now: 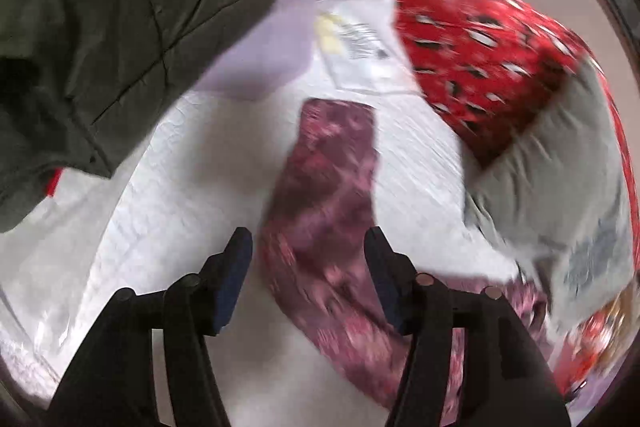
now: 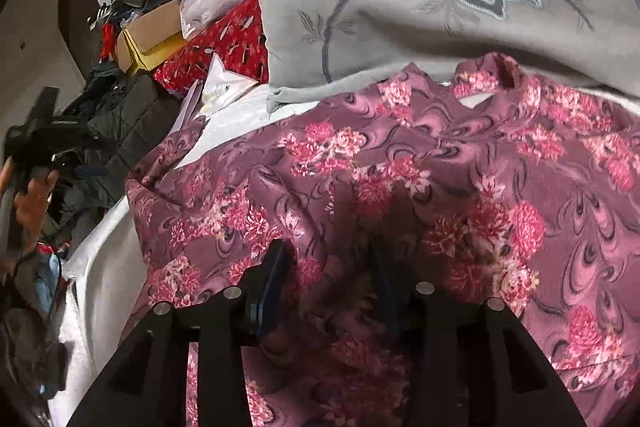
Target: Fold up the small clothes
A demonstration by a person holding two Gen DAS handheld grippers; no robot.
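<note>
A purple top with pink flowers (image 2: 420, 187) lies spread on the white bed sheet (image 2: 104, 267), its neck opening toward the grey pillow. Its long sleeve (image 1: 332, 179) stretches away across the sheet in the blurred left wrist view. My left gripper (image 1: 308, 247) is open, its fingers standing either side of the sleeve's near part, just above it. My right gripper (image 2: 332, 267) is open over the body of the top, close to the fabric; the right finger is dark and partly lost against the cloth.
A grey pillow with a stitched flower (image 2: 400, 7) lies behind the top. A red patterned blanket (image 1: 472, 39), a dark green quilted jacket (image 1: 100, 27), papers (image 1: 360, 39) and a cardboard box (image 2: 152, 31) crowd the bed's far side. A hand holding the other gripper (image 2: 32, 195) shows at left.
</note>
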